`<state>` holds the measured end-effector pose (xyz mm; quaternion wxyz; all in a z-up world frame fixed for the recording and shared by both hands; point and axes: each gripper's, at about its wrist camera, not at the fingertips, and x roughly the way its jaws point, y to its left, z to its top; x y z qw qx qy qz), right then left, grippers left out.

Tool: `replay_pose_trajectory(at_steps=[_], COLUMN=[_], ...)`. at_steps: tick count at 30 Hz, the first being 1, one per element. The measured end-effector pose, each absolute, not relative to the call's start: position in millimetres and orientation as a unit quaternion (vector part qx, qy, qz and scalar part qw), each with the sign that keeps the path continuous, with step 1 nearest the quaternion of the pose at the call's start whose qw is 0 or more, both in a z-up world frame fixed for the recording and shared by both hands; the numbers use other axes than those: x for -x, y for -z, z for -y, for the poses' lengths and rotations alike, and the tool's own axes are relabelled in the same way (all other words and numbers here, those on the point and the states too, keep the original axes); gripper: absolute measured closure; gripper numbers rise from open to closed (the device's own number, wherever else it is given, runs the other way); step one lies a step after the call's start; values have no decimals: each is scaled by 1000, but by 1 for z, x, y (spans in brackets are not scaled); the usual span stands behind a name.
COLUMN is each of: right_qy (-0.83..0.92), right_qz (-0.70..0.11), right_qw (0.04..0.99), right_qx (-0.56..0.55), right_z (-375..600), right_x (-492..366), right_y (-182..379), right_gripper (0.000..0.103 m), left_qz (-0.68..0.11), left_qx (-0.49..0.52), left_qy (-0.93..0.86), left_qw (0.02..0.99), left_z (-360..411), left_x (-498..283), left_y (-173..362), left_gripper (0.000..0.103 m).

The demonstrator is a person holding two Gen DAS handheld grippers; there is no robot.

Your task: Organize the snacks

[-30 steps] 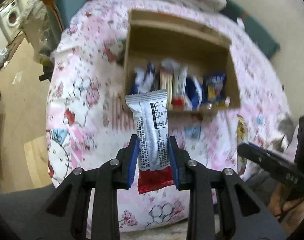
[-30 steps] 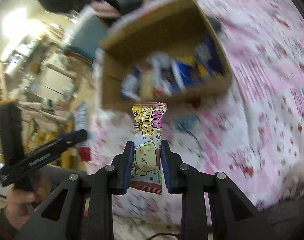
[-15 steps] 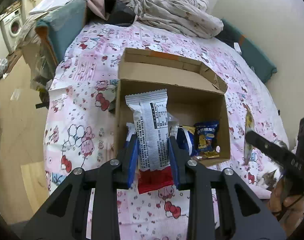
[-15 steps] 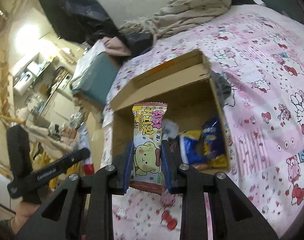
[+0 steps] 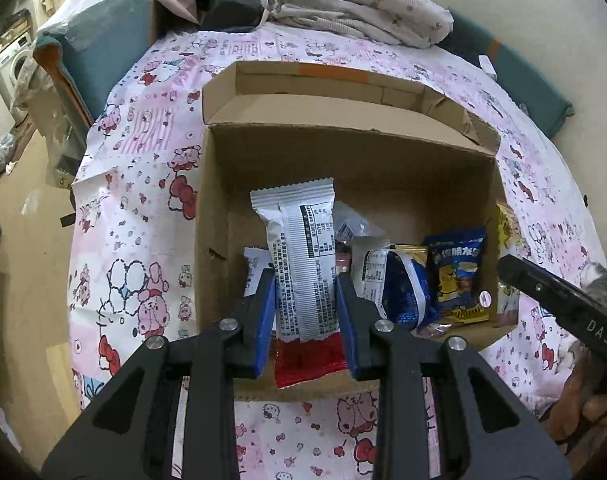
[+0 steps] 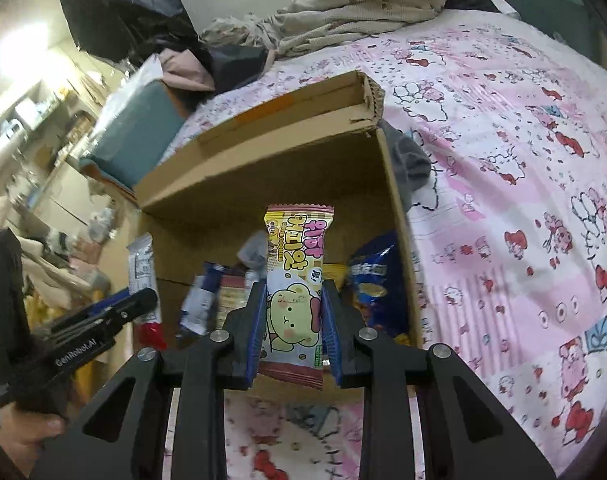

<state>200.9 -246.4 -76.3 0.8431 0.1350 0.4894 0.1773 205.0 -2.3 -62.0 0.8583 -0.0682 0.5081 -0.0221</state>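
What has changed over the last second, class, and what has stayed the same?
Both claws advanced toward the cardboard box, which now looms larger. The left claw still grips the white-and-red snack packet; the right claw still grips the yellow cookie packet. Nothing was released.

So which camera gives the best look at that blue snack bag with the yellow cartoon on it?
The left wrist view. There the blue snack bag stands facing the camera in the cardboard box, print and cartoon sharp. In the right wrist view the same bag is seen edge-on, blurry against the box's side wall.
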Motion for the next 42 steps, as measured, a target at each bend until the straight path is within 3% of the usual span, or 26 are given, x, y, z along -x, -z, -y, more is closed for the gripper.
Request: replay_pose_trajectory(at_steps=[6,8,10,12,13,14,33,35,37,39,42], right_qy=[-176,-174,-171,-157,-149,-147,-186,-179,-172,-168,-165], right_qz=[-501,-502,-503,-500,-492,-477,-431,-426,-418,-407,-398], right_qw=[836,836,837,843,849,857,870,876,884,892,897], right_qx=[-137,-136,-134,-121,-119,-127,-147,-137,-121,-100,-100], right_z=[246,245,245,245,247,251,262,261,258,254,254], right_x=[-202,-202,-202,-200,-198,-193,-117,-108,-101,-92,-82], right_y=[83,84,84,81,78,72,27,26,24,21,21], right_gripper=[74,72,70,50,27,18,12,11,9,8,5], left_qz=[-506,-506,-503,-493,-487,-481,-409,-409,-409,-407,-409], left_qx=[60,54,56,62,62,60,37,40,49,61,62], left_qy=[10,-2,-6,-2,-2,1,-4,-8,-12,-11,-10], left_qw=[860,861,862,868,871,875,912,912,911,911,910], left_z=[3,2,1,0,0,0,-17,-20,-22,-25,-23], left_x=[-207,-206,-205,-199,-197,-193,-114,-104,-95,-86,-76], left_y=[65,65,63,57,54,50,-1,-1,-1,-1,0], left_gripper=[76,69,44,30,29,29,29,23,6,0,0])
